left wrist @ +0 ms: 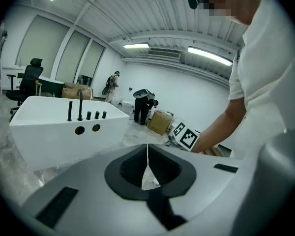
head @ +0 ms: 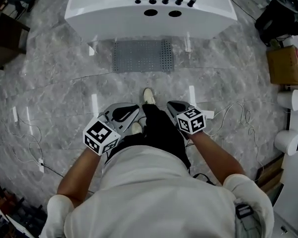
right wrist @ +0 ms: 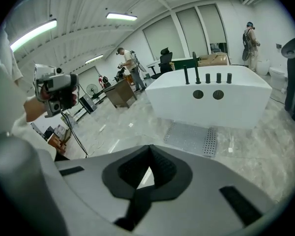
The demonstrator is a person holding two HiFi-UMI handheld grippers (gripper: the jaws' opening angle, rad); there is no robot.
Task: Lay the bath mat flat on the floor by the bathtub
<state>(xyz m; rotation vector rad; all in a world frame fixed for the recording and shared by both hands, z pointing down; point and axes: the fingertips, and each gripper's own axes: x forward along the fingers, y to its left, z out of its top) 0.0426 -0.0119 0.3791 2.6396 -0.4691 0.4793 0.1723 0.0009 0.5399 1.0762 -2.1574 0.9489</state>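
The grey perforated bath mat (head: 142, 55) lies flat on the marble floor, right in front of the white bathtub (head: 149, 9). The right gripper view shows the mat (right wrist: 191, 137) spread below the tub (right wrist: 211, 100). In the left gripper view I see the tub (left wrist: 64, 127) but not the mat. My left gripper (head: 134, 108) and right gripper (head: 171, 104) hover at waist height, well short of the mat, on either side of my leg. Both are shut with the jaws meeting at the tips, the left (left wrist: 147, 146) and the right (right wrist: 150, 147), and nothing is held.
White tape strips (head: 94, 103) and thin cables (head: 35, 138) lie on the floor around me. A cardboard box (head: 287, 66), white cylinders (head: 288, 142) and a black object (head: 283, 14) line the right side. People stand far off (right wrist: 128, 65), and a desk (right wrist: 119, 93) is at the left.
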